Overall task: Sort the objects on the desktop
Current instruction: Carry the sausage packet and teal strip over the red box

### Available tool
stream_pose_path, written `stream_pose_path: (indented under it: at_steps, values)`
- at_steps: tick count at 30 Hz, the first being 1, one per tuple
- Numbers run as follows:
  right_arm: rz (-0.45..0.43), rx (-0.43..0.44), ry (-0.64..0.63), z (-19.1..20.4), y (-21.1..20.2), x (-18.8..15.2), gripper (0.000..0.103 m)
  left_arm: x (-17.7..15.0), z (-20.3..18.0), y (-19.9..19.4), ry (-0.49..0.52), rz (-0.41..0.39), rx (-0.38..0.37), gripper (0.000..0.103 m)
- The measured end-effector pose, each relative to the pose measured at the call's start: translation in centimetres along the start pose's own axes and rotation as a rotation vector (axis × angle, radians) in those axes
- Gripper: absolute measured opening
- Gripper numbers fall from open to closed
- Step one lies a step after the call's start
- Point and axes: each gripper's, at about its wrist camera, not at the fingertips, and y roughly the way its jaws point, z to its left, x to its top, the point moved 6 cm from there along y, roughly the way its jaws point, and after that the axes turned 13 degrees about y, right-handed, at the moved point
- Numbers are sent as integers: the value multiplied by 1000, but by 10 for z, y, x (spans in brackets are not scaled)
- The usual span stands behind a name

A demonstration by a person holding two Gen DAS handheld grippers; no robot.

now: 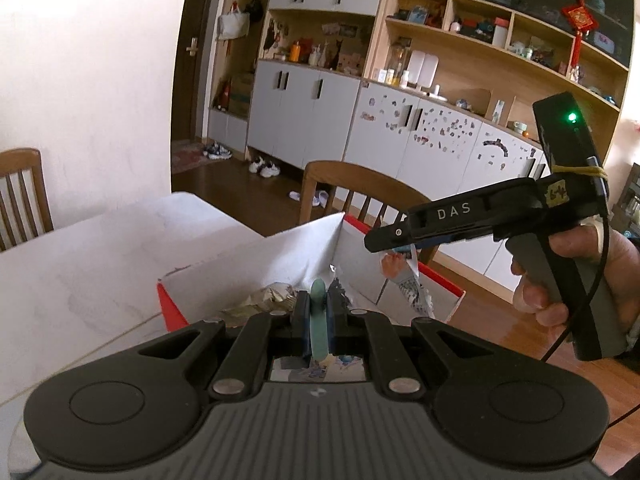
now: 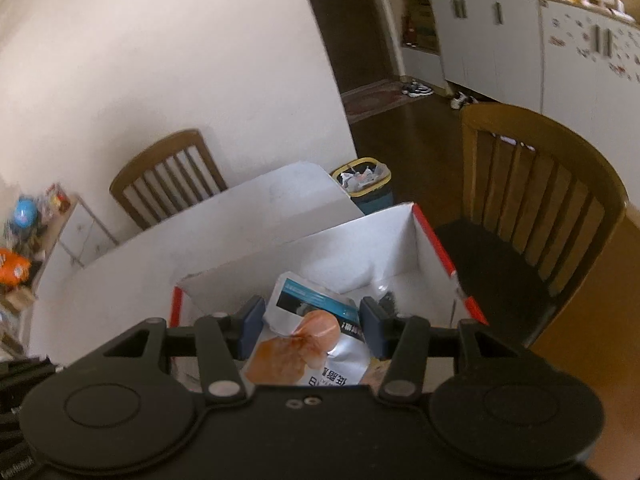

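Both over the box (image 2: 304,252): left hand-held gripper (image 1: 319,320) clamps a green piece (image 1: 319,312), right hand-held gripper (image 2: 311,326) gapes.

Home dining room — wooden chairs (image 2: 536,200), cluttered shelving (image 1: 500,32), shoes (image 1: 264,168) on floor.

Soft daylight fills the room and washes the white wall (image 1: 88,80) almost flat, while the hallway door (image 2: 356,8) sits in deep shadow. Both views bend hard toward the edges, with black corners. The clutter (image 2: 24,240) at the right view's left edge smears; a green lamp (image 1: 573,117) glows sharp.
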Motion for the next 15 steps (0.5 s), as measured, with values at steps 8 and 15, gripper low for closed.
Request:
stream_pose_path:
  at_steps: [8, 15]
  values:
    - [17, -15, -189, 3, 8, 2, 52, 8, -5, 25, 3, 45, -7, 7]
    - [2, -37, -325, 1, 17, 4, 52, 8, 5, 43, -60, 90, -19, 7]
